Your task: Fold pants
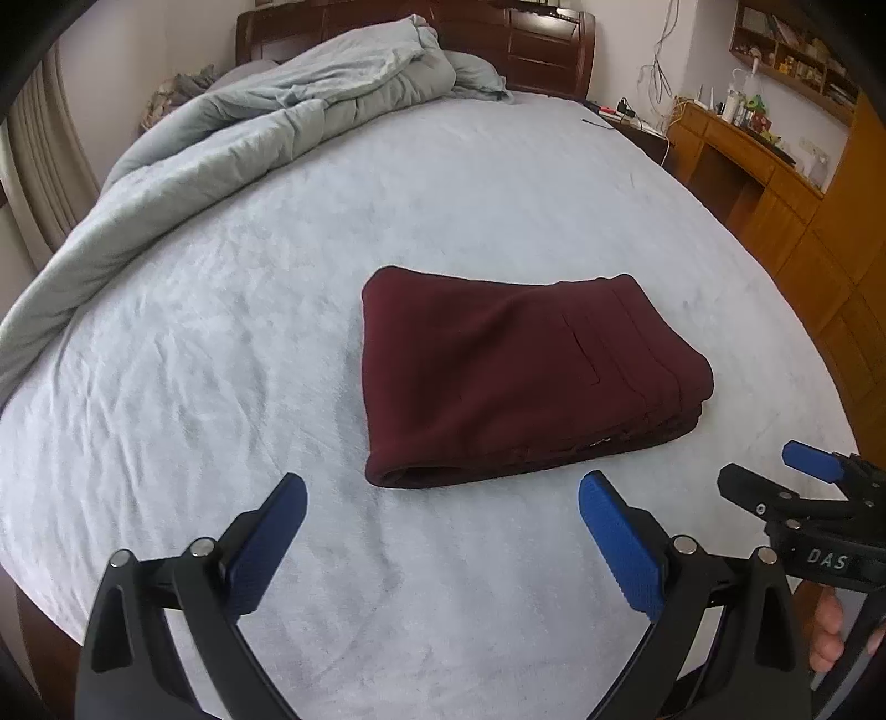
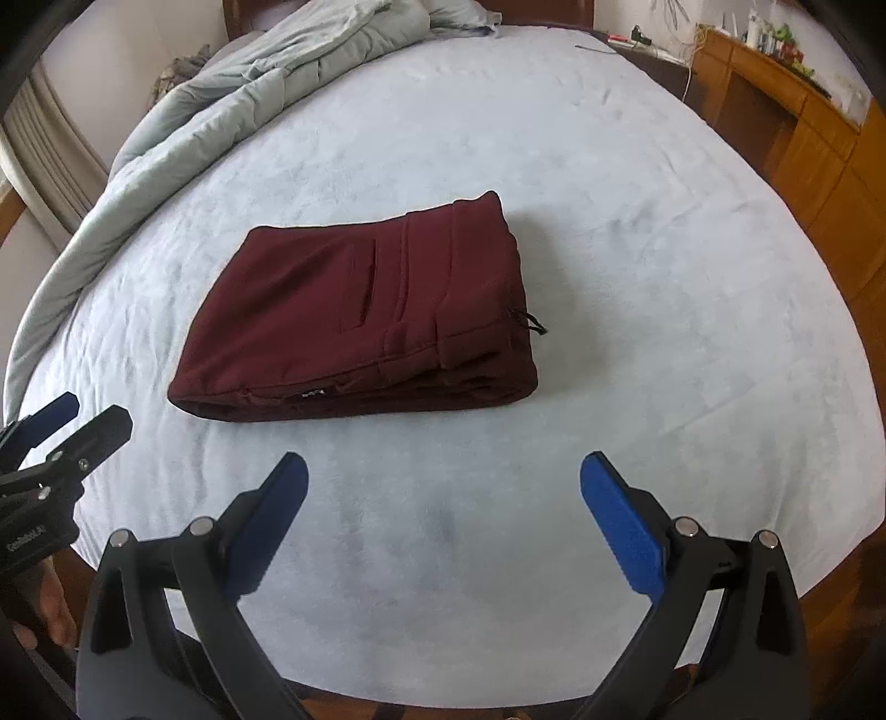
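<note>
The maroon pants (image 1: 515, 376) lie folded into a compact stack on the pale blue bed sheet (image 1: 277, 332); in the right wrist view the pants (image 2: 360, 315) show a back pocket and a drawstring end at their right edge. My left gripper (image 1: 443, 493) is open and empty, held just short of the stack's near edge. My right gripper (image 2: 443, 471) is open and empty, also short of the stack. The right gripper shows at the right edge of the left wrist view (image 1: 775, 471), and the left gripper at the left edge of the right wrist view (image 2: 83, 415).
A crumpled grey-green duvet (image 1: 249, 127) lies along the far left of the bed by the dark wooden headboard (image 1: 542, 50). A wooden desk (image 1: 736, 155) with clutter and wooden cabinets (image 1: 830, 266) stand to the right.
</note>
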Action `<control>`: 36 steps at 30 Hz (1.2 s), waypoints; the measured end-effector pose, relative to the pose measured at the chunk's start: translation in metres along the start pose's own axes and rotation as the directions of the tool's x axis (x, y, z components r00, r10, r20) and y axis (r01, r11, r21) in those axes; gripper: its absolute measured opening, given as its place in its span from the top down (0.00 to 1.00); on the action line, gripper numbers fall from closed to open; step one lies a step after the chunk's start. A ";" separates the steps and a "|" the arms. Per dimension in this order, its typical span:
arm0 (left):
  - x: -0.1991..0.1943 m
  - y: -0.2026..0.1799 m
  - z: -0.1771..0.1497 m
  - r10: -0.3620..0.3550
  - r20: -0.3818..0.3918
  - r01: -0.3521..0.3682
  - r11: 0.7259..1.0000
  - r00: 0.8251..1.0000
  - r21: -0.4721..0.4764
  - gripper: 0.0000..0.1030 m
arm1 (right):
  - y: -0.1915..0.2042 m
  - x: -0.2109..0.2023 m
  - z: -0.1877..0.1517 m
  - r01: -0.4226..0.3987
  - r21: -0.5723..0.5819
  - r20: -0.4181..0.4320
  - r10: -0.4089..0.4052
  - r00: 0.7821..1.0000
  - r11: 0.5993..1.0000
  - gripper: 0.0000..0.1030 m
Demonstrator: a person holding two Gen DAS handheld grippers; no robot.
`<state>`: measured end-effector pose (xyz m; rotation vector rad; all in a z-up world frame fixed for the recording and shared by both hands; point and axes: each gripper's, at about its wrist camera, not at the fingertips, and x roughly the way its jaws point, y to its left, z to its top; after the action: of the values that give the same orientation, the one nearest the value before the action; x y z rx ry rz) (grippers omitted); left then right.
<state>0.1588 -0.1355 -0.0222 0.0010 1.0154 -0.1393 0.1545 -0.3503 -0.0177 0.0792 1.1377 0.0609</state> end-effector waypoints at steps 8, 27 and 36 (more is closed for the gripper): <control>-0.001 0.003 -0.003 -0.023 -0.021 0.022 0.999 1.000 -0.039 0.04 | -0.003 -0.007 -0.004 -0.003 0.040 0.008 0.003 1.000 0.999 0.04; -0.009 -0.005 -0.011 -0.006 -0.031 0.005 0.999 0.999 -0.040 0.04 | 0.008 -0.017 -0.007 -0.011 0.004 0.018 0.011 1.000 1.000 0.04; -0.008 -0.007 -0.011 -0.004 -0.034 0.003 1.000 0.999 -0.028 0.04 | 0.007 -0.014 -0.006 -0.005 -0.003 0.005 0.005 1.000 1.000 0.04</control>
<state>0.1441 -0.1411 -0.0206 -0.0236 1.0510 -0.1283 0.1431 -0.3441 -0.0072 0.0796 1.1328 0.0665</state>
